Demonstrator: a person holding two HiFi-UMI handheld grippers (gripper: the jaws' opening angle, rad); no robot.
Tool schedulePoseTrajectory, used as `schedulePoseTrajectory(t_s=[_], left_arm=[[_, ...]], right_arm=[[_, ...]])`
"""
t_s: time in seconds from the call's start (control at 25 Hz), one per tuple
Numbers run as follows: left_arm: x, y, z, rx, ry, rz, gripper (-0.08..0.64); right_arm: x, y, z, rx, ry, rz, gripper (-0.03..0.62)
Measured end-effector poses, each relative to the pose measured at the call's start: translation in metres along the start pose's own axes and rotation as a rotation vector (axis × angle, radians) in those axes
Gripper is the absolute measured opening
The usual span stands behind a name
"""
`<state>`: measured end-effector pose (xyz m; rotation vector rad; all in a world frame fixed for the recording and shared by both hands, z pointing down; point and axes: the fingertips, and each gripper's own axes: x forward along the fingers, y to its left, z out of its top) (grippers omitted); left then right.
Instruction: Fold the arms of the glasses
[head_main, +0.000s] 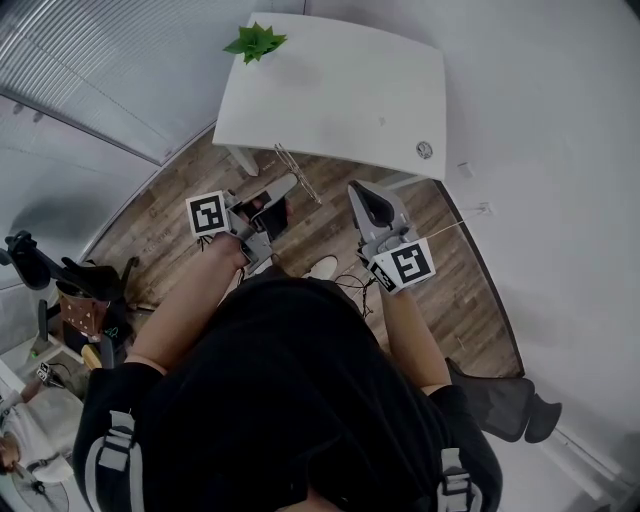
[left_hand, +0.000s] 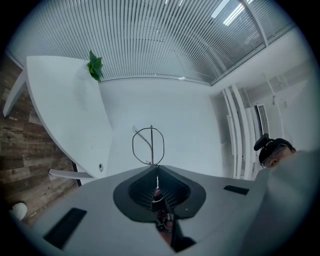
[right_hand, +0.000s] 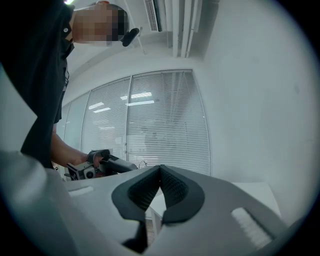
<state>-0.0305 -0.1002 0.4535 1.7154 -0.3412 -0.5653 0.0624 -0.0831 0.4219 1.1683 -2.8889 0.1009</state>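
While left tongs (left_hand: 156, 167) clamp glasses (left_hand: 151, 145), round mark (head_main: 424, 150) on table (head_main: 330, 100) illegible.

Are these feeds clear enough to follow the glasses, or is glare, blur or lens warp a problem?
Head view: heavy fisheye bend, even light, the glasses thin and faint. Left gripper view: dark round vignette, the wire rim crisp on plain white, no glare; the shut left gripper slightly soft up close. Right gripper view: backlit by the blinds, the right gripper shaded.
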Motion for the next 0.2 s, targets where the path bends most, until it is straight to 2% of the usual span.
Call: schedulePoseTrajectory(t_s=[0.2], left_arm=[[-0.0043,0.0003,0.0010,-0.003,-0.007,0.002,0.014]], right_arm=[[0.0014,0.0026,-0.0015,0.003,0.000,0.002,0.011]])
